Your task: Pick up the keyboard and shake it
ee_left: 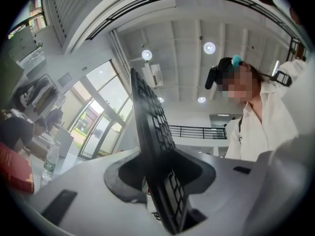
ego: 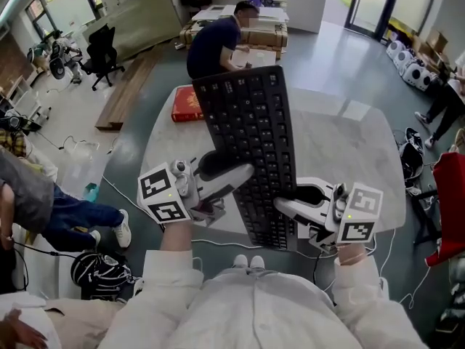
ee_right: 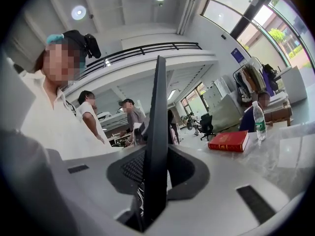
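Note:
The black keyboard (ego: 251, 137) hangs lifted above the pale table (ego: 349, 151), its far end tilted up and away from me. My left gripper (ego: 234, 173) is shut on the left edge near the keyboard's near end. On the opposite edge my right gripper (ego: 285, 202) is shut as well. In the left gripper view the keyboard (ee_left: 147, 127) stands edge-on between the jaws of the left gripper (ee_left: 162, 186), keys facing right. In the right gripper view the keyboard (ee_right: 157, 132) is a thin dark slab clamped in the right gripper (ee_right: 150, 186).
A red book (ego: 187, 104) lies at the table's far left corner, with a water bottle (ee_right: 259, 121) near it. A person in a dark shirt (ego: 214, 42) bends over beyond the table. Another person (ego: 43, 202) sits at the left. A cable (ego: 218, 243) trails at the table's near edge.

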Motion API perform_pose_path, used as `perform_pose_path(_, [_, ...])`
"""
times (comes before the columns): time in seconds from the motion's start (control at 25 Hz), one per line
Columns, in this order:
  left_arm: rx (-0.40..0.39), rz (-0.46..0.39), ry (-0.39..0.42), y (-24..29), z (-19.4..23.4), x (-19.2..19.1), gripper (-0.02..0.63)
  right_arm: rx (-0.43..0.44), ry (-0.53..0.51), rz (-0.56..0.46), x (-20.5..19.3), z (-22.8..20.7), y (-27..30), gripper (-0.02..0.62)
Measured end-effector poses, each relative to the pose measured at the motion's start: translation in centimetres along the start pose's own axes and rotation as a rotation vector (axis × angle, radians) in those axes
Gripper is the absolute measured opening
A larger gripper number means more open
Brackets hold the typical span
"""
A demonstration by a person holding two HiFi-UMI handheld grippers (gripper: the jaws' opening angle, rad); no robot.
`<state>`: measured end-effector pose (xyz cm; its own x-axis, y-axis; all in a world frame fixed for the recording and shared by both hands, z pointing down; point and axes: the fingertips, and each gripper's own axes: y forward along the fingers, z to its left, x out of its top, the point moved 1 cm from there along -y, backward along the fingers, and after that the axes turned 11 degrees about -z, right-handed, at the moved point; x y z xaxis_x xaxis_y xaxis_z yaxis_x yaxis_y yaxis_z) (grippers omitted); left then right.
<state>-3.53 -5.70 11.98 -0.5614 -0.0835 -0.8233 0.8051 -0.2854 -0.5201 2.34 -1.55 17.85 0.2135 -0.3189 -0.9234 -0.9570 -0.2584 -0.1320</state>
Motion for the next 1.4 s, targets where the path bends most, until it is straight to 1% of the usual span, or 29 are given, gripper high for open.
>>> perform_pose_path(0.2, [-0.031,0.003,0.073,1.1,-0.9,1.3,0.158,0.009,-0.066,-0.004,1.2,0.3,0.0,0.109])
perform_pose_path(0.52, [-0.087,0.007,0.153,2.5,-1.9,3.0,0.156,-0.003,-0.163,0.007,2.9,0.6,0.1,0.109])
perform_pose_path(0.84, [-0.143,0.007,0.241,4.1,-3.7,4.3,0.150,-0.031,-0.256,0.020,4.5,0.7,-0.4,0.109])
perform_pose_path(1.08, [-0.166,-0.022,0.267,4.7,-4.7,5.2,0.146,-0.017,-0.297,0.011,5.5,1.3,-0.5,0.109])
perform_pose_path(1.4, [-0.199,-0.045,0.303,5.2,-6.1,6.3,0.140,0.007,-0.384,-0.011,6.6,2.1,-0.6,0.109])
